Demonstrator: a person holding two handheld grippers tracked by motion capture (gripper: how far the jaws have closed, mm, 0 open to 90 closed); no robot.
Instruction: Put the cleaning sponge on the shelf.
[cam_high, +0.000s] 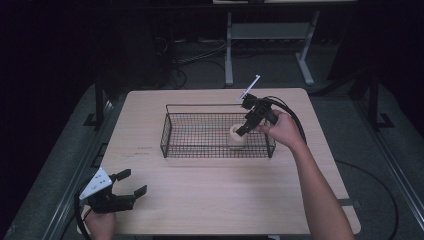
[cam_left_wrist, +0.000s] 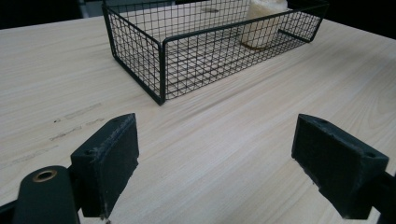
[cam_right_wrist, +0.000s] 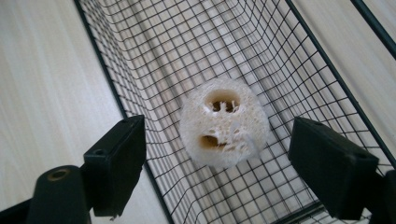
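A black wire basket sat on the pale wooden counter, a little past its middle. Inside it, at the right end, stood a cream loofah piece, resting on the mesh floor close to the right wall.

The right claw reached down over the basket's right end, held by a hand whose forearm came up from the lower right. In the right gripper view its jaws stood spread wide, one to each side of the loofah, and neither pad touched it. The loofah showed its top face there, round and fibrous, with two dark hollows. The mesh floor and the basket walls ran away behind it.

The left claw lay low near the counter's front left corner, held by the other hand, well apart from the basket. Its jaws were also spread, with bare wood between them in the left gripper view. That view looked across the counter to the basket's near corner, with the loofah visible through the mesh at the far end.
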